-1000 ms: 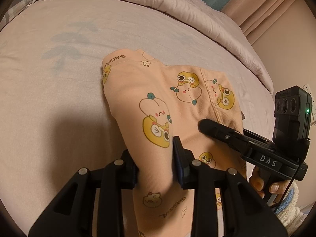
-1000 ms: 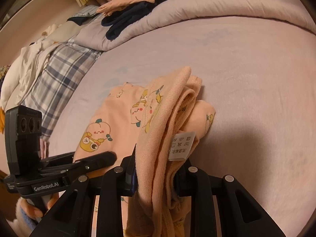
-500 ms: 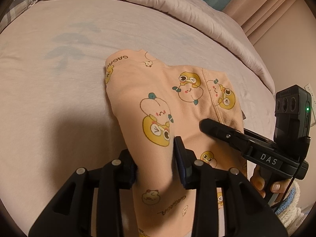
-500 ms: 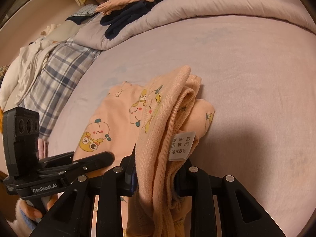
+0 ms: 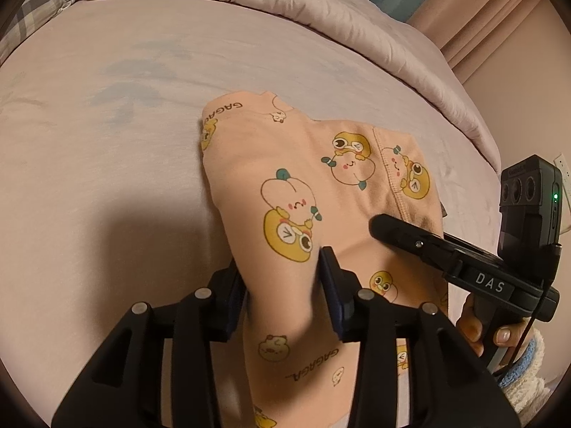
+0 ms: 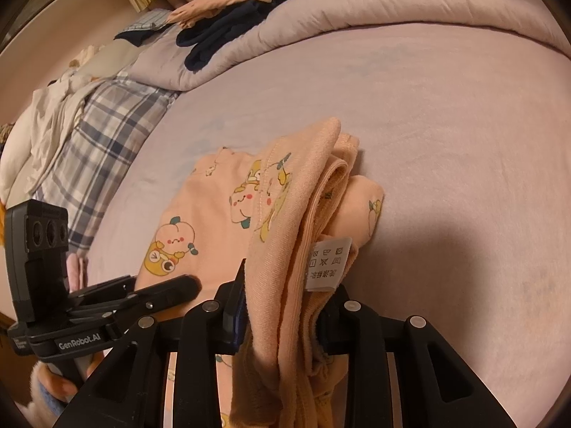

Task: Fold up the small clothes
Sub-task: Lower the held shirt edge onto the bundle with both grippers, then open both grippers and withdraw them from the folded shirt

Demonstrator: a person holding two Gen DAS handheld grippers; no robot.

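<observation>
We see the peach printed garment [image 5: 285,164] lying on the pink bedsheet [image 5: 107,142], far end flat, near end lifted. L gripper [image 5: 282,278] pinches the garment's near edge, fabric bunched betw. its fingers. R gripper [image 6: 282,306] clamps the waistband side, care tag [image 6: 326,264] hanging just beside its right finger. Duvet [image 6: 392,3] lies beyond the garment.

Right tool [image 6: 282,303] pinches the bunched peach garment [image 6: 303,221].
</observation>
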